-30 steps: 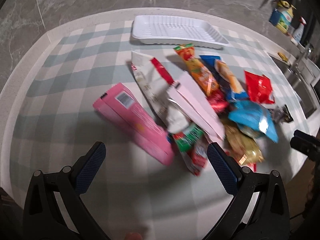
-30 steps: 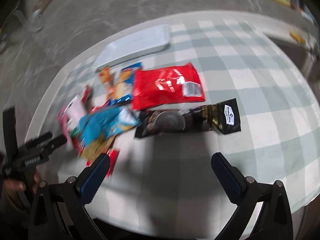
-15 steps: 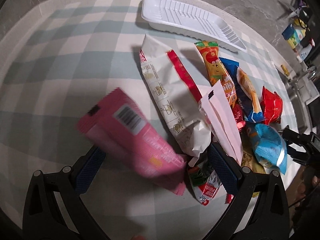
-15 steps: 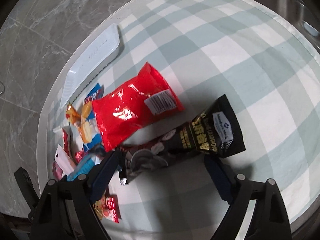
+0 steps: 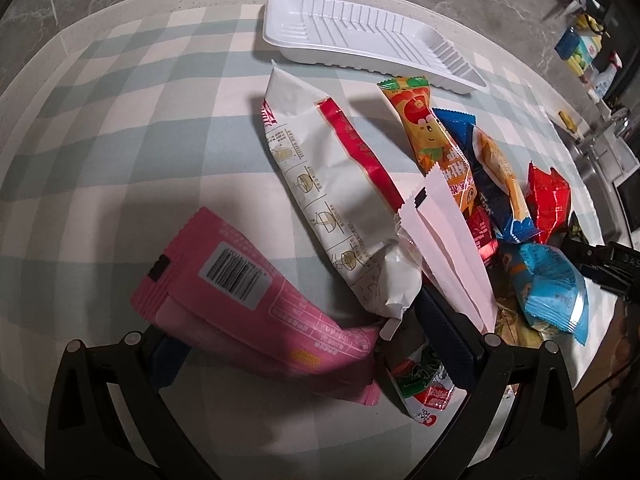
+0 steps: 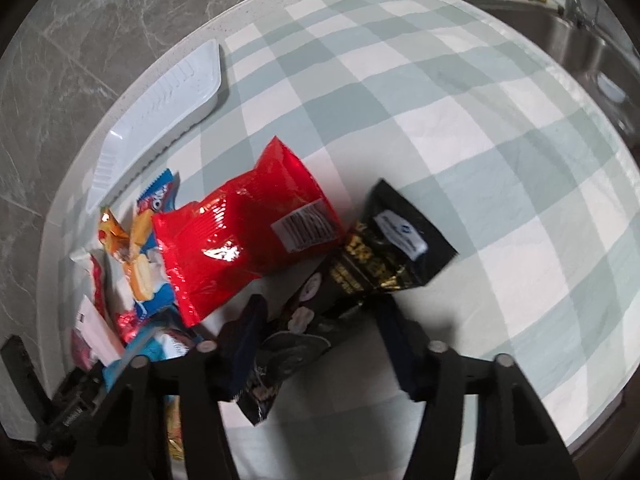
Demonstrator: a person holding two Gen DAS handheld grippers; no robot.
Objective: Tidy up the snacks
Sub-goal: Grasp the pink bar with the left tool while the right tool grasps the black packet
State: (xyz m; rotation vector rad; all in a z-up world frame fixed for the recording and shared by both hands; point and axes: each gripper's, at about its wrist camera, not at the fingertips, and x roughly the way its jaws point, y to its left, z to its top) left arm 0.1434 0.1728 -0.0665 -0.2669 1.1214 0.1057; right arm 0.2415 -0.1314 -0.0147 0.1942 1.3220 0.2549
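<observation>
Two grippers over snack packets on the checked counter.
Left gripper point(image 5: 304, 332) jaws apart astride one pink foil packet point(image 5: 256, 312); right gripper point(image 6: 320, 328) jaws, just closing, flank one black foil pouch point(image 6: 360, 276), contact unclear; one white plastic tray point(image 5: 372, 44) at the far edge.

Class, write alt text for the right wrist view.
The right gripper, its jaws just closing, straddles a black snack pouch on a green-and-white checked tablecloth. A red packet overlaps it, with more snacks and a white tray to the left.
</observation>
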